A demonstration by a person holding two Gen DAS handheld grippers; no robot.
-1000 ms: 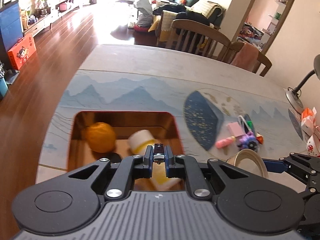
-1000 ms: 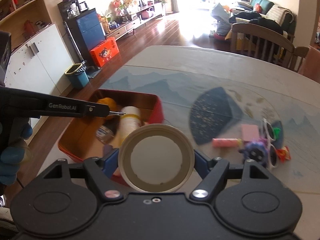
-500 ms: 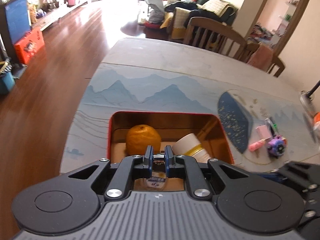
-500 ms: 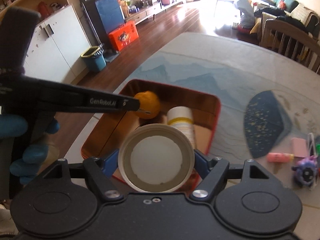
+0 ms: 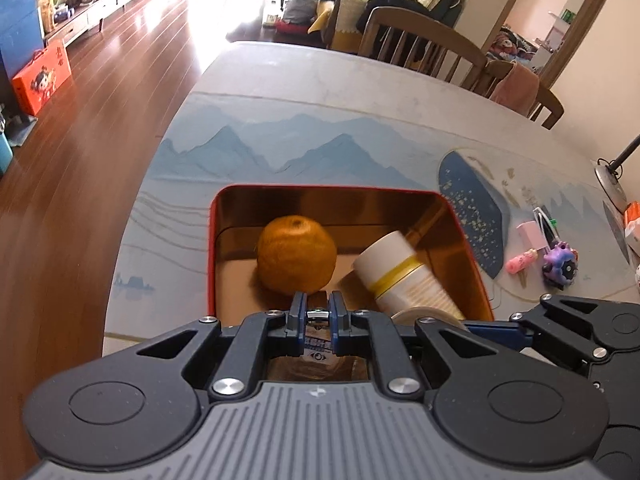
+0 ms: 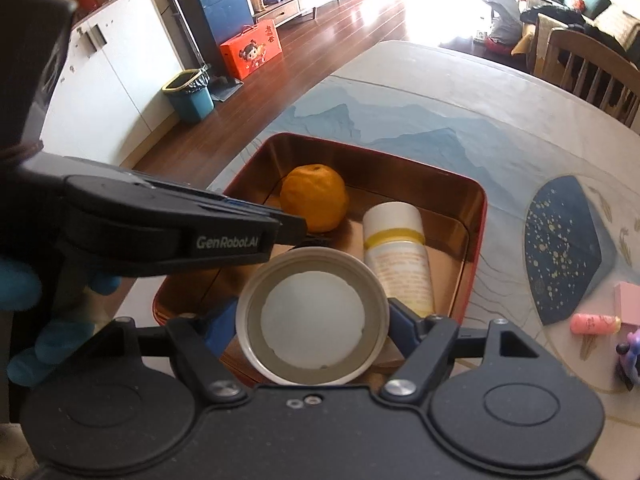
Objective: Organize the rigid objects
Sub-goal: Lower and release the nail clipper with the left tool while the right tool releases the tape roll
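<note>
A red tin box [image 5: 211, 240] [image 6: 478, 216] with a copper inside holds an orange [image 5: 296, 254] [image 6: 313, 197] and a white bottle with a yellow band [image 5: 404, 276] [image 6: 396, 256] lying on its side. My left gripper [image 5: 318, 314] is shut on a small object with a blue-and-white label, over the box's near side; it also shows from the side in the right wrist view [image 6: 296, 228]. My right gripper [image 6: 312, 320] is shut on a round white lid [image 6: 312, 316], held over the box's near edge.
On the table to the right lie a pink stick [image 5: 521, 258] [image 6: 594, 323], a pink block [image 5: 530, 232], a purple toy [image 5: 560, 265] and sunglasses [image 5: 546, 220]. A dark blue patch [image 6: 564, 248] is printed on the cloth. Chairs [image 5: 420, 52] stand at the far edge.
Both grippers have moved left over the red box. The box, orange and bottle now sit closer and more central in both views. The grips have not changed.
</note>
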